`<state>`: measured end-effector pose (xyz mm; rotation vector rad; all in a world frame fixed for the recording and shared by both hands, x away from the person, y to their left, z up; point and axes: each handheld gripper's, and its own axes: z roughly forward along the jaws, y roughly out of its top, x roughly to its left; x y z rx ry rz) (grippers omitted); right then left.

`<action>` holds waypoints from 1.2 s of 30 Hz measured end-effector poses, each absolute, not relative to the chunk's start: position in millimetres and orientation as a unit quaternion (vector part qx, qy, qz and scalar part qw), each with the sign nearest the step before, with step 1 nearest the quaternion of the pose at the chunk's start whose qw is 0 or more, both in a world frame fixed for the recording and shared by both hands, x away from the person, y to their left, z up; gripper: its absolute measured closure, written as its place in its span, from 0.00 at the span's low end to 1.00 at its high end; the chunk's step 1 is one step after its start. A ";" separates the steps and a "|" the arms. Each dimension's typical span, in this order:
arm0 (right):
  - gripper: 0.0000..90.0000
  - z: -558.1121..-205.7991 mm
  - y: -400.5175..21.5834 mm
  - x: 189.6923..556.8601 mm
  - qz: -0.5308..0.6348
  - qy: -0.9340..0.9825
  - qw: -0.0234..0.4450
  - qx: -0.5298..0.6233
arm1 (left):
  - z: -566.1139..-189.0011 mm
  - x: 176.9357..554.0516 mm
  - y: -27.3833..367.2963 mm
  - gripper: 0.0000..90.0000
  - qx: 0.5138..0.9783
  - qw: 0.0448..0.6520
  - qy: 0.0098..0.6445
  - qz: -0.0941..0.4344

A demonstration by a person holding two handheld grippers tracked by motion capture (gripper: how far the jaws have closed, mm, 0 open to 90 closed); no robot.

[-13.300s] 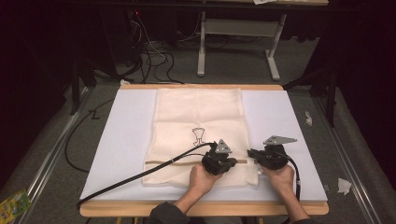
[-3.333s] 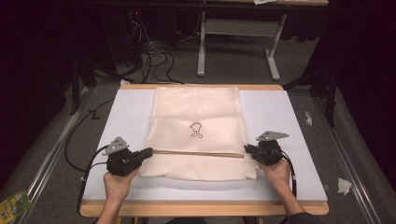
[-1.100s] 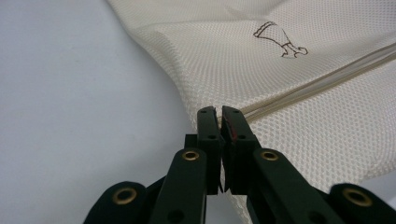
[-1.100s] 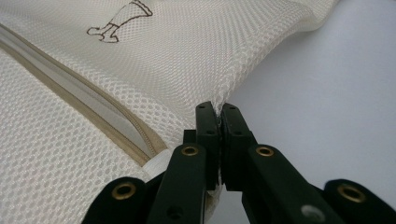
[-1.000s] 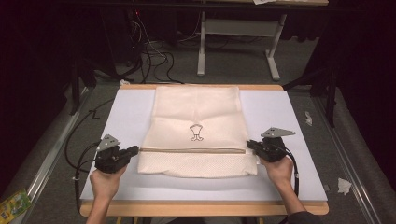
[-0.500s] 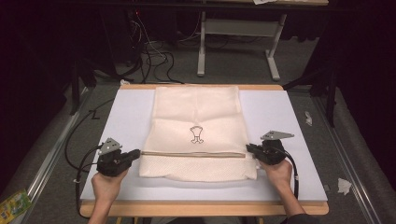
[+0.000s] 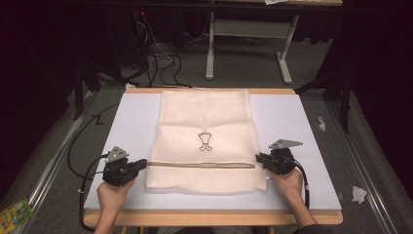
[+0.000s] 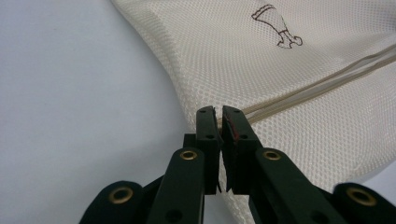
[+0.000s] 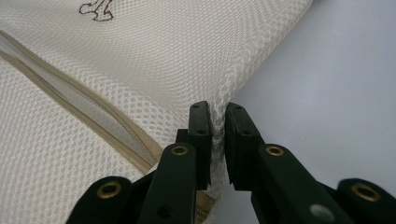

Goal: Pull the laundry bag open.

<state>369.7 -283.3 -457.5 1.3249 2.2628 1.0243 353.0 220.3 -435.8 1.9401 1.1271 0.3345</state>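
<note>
A cream mesh bag (image 7: 207, 141) lies flat on the middle of the desk (image 7: 297, 122), its folded part towards the near edge. The left hand (image 7: 113, 195) comes in from the near edge, its gripper (image 7: 141, 165) lying level and pointing at the bag's left edge. The right hand (image 7: 290, 183) mirrors it, its gripper (image 7: 259, 158) at the right edge. Each gripper's jaws stand only slightly apart with the mesh edge between them; the right jaws have just been opening.
</note>
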 end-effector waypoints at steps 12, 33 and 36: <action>0.84 -457.9 -283.2 368.8 0.356 0.790 0.172 0.468 | -443.2 353.7 216.0 0.94 0.781 0.412 0.450 0.133; 0.68 -426.9 -306.1 349.4 0.421 0.749 0.213 0.465 | -420.9 346.9 208.9 0.67 0.761 0.463 0.414 0.188; 0.67 -421.5 -321.2 344.8 0.433 0.734 0.224 0.474 | -416.6 346.3 216.0 0.66 0.750 0.473 0.419 0.196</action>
